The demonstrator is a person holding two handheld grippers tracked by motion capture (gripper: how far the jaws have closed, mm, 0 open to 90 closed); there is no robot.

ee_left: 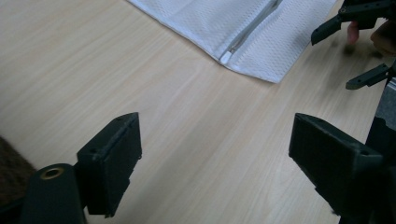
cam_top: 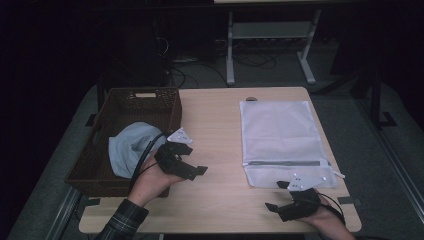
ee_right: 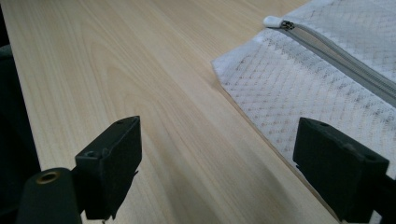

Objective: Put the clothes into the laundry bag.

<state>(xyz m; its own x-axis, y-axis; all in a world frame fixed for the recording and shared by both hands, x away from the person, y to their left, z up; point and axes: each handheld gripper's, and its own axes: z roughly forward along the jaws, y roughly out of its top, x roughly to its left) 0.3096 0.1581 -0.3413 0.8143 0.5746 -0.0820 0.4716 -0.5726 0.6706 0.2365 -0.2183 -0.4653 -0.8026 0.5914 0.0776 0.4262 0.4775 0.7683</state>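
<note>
Two tools gaping empty, left tool raised beside basket, right tool seemingly low

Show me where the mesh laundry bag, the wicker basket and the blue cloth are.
mesh laundry bag (cam_top: 277, 131): high view, middle of its white upper panel.
wicker basket (cam_top: 142, 93): high view, far rim of the brown basket.
blue cloth (cam_top: 129, 147): high view, middle of the bundle lying in the basket.
</note>
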